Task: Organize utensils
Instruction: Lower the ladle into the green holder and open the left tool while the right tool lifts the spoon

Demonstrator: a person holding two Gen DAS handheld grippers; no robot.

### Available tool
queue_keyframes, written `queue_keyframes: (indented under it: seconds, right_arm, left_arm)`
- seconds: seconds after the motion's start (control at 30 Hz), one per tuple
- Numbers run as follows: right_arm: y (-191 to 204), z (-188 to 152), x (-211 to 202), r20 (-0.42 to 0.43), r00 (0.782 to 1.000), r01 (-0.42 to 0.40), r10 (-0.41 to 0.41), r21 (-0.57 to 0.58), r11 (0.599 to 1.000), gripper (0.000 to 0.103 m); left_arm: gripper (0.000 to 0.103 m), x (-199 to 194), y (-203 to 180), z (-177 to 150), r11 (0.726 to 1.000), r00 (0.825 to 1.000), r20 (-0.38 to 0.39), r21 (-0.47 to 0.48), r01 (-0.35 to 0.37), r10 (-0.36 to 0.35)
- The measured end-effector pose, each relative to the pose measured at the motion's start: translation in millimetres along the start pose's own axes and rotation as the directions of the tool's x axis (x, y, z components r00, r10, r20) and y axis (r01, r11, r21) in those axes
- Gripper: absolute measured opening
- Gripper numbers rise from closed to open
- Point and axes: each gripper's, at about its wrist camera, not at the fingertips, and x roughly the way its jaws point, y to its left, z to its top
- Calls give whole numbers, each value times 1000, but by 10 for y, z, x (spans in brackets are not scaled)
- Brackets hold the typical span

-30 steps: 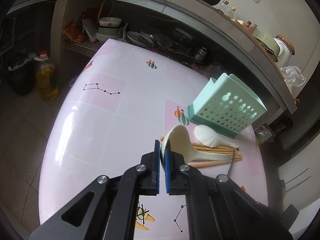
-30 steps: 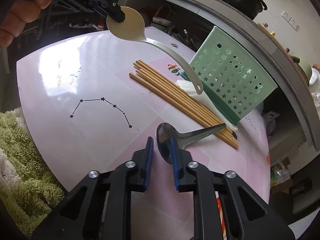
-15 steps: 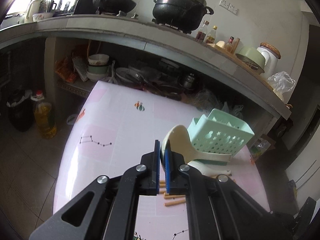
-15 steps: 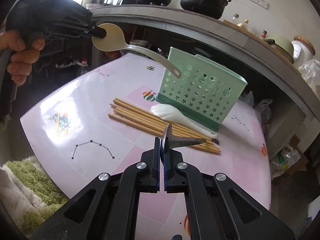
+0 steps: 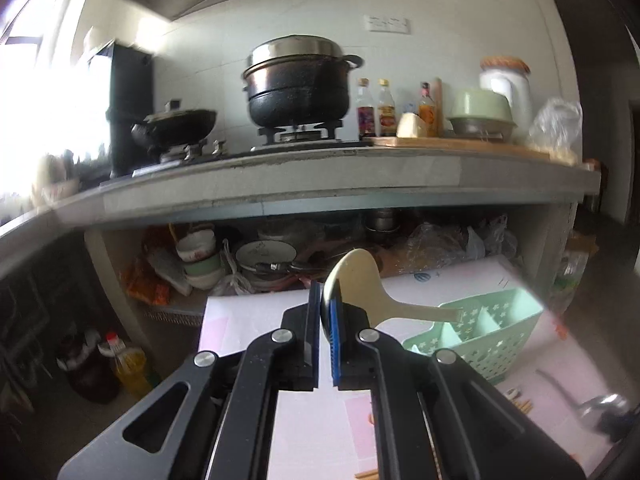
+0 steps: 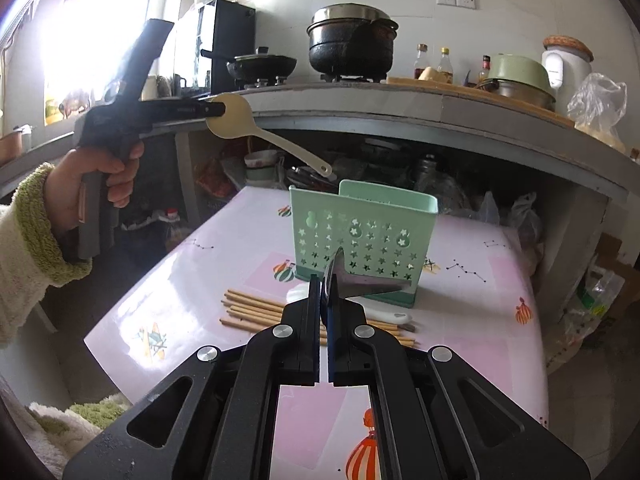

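Note:
My left gripper (image 5: pixel 325 312) is shut on the bowl of a cream plastic spoon (image 5: pixel 362 284), held high; its handle points right, over the green utensil holder (image 5: pixel 480 334). In the right wrist view the cream spoon (image 6: pixel 256 130) hangs above and left of the green holder (image 6: pixel 360 240). My right gripper (image 6: pixel 325 292) is shut on the bowl of a metal spoon (image 6: pixel 368 286), lifted off the table in front of the holder. Several wooden chopsticks (image 6: pixel 256 308) and a white spoon (image 6: pixel 384 314) lie on the pink table (image 6: pixel 192 276).
A concrete counter (image 6: pixel 400 108) with pots, bottles and bowls overhangs the table's far side; dishes and bags fill the shelf under it. An oil bottle (image 5: pixel 128 364) stands on the floor at left. The person's hand (image 6: pixel 100 176) holds the left gripper.
Both grippers have risen and tilted up. The right gripper closed on the metal spoon and lifted it off the table. The cream spoon moved up over the holder.

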Motion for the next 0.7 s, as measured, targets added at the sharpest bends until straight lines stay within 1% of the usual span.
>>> queue_keyframes:
  seconds: [0.07,0.17,0.27,0.33,0.4,0.47,0.53,0.63,0.7]
  right_arm:
    - [-76,54,-43,22,1000,-10,9,21,1000,1]
    - [-204,139,-145,62,998,-14,11,52,999,1]
    - [-312,195,-204,88,996,-17,10,82,996,1]
    - [-360,212,-223,97,995,-18,9,96,995,1]
    - [-394,220,-223,100,995,-25,14,106,994,1]
    - [-405,216,-226,104,994,-33,22,113,993,1]
    - [-426,230,-252,112,993,-47,33,124,991,1]
    - [-510,292,-274,135,990,-72,52,147,986,1]
    - [-561,357,-297,153,986,-89,64,161,983,1]
  left_arm:
    - [3,127,-109,64,995,999,-28,96,-18,21]
    - [3,313,-256,119,978,996,-85,210,-14,32]
    - [3,488,-363,109,958,991,-124,288,-17,54]
    - [3,579,-436,101,942,988,-135,334,-21,69]
    - [3,675,-501,85,932,985,-160,364,-7,69]
    - [4,776,-565,58,927,978,-198,375,20,59]
    - [4,891,-619,45,928,969,-245,368,58,36]
    - [8,1056,-657,25,942,951,-307,313,122,-21]
    - [9,1140,-666,3,953,942,-329,256,162,-72]
